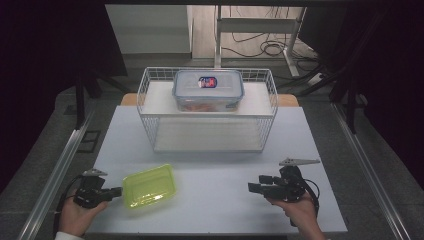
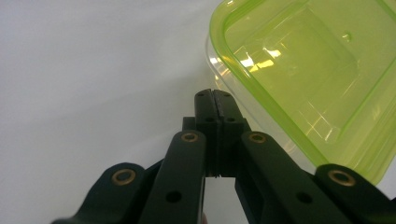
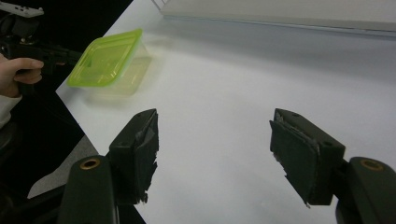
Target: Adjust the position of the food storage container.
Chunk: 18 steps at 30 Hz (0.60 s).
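At the far left of the high view, the left gripper (image 1: 118, 191) is held low over the near left corner of the white table (image 1: 215, 200), a hand (image 1: 75, 215) around its body. Its jaws are pressed together with nothing between them; in the left gripper view the closed tips (image 2: 214, 100) sit just beside the tub's corner, whether touching it cannot be told.

Just right of it lies the tub (image 1: 149, 186), a shallow rectangular container of clear yellow-green plastic with rounded corners and a raised rim, resting on the table at a slight angle. In the left gripper view (image 2: 308, 79) a paler clear edge shows beneath the green rim, and the inside looks empty, with light glinting off the base. The right gripper view shows it (image 3: 106, 58) near the table's left edge.

Behind, at the middle of the table, stands a white wire basket (image 1: 150, 125). On its upper shelf sits a clear lidded box (image 1: 208, 90) with a red-and-blue label.

At the right, the right gripper (image 1: 251, 187) is held above the near right part of the table, pointing left, jaws wide apart and empty, well apart from the tub. Bare tabletop lies between the two grippers.
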Each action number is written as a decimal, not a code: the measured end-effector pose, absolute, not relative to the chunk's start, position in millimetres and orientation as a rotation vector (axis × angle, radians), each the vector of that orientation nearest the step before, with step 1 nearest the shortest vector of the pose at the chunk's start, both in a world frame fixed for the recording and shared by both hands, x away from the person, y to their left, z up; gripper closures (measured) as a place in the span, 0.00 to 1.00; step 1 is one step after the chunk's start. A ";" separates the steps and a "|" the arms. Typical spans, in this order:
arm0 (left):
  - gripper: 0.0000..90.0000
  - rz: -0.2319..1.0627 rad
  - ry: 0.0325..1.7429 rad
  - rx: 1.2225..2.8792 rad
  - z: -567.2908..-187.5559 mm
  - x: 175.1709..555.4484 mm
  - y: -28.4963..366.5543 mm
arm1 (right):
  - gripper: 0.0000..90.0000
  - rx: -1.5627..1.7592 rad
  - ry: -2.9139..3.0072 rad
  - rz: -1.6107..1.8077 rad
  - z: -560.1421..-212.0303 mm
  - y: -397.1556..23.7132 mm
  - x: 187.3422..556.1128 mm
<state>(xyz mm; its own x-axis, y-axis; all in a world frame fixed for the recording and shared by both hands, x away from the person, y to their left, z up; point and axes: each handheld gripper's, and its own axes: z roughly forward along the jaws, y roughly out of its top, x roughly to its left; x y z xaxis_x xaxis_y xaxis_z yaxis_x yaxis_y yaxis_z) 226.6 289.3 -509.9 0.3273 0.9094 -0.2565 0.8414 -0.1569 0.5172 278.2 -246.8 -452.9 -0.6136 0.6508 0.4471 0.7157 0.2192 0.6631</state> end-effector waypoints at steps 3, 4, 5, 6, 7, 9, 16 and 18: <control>1.00 0.141 1.515 2.030 -509.3 234.1 277.9 | 0.36 -1.345 -2.395 -1.366 -453.1 -246.7 278.3; 1.00 0.140 1.508 2.034 -508.8 236.3 274.0 | 0.36 -1.345 -2.394 -1.369 -453.0 -246.7 278.3; 1.00 0.138 1.500 2.040 -508.1 238.5 270.2 | 0.36 -1.345 -2.394 -1.368 -452.6 -247.0 278.2; 1.00 0.136 1.494 2.043 -507.8 240.7 266.1 | 0.36 -1.344 -2.392 -1.371 -452.5 -247.2 278.1; 1.00 0.132 1.483 2.052 -507.5 243.1 262.2 | 0.36 -1.344 -2.392 -1.372 -452.4 -247.6 278.2; 1.00 0.120 1.471 2.062 -507.1 248.1 253.8 | 0.36 -1.347 -2.393 -1.371 -452.4 -248.8 278.3; 1.00 0.094 1.418 2.093 -503.9 261.4 224.2 | 0.36 -1.348 -2.391 -1.376 -451.2 -249.3 277.4; 1.00 0.090 1.404 2.100 -503.3 263.7 216.3 | 0.36 -1.349 -2.390 -1.376 -451.2 -249.5 277.3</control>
<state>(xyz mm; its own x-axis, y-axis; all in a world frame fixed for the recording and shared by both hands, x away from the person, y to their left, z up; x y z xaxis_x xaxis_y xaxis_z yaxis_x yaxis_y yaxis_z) 263.7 216.3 -503.3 0.4369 0.8591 -0.2664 0.8183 -0.2567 0.5143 277.3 -249.5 -451.2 -0.6119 0.6511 0.4490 0.7153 0.2133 0.6654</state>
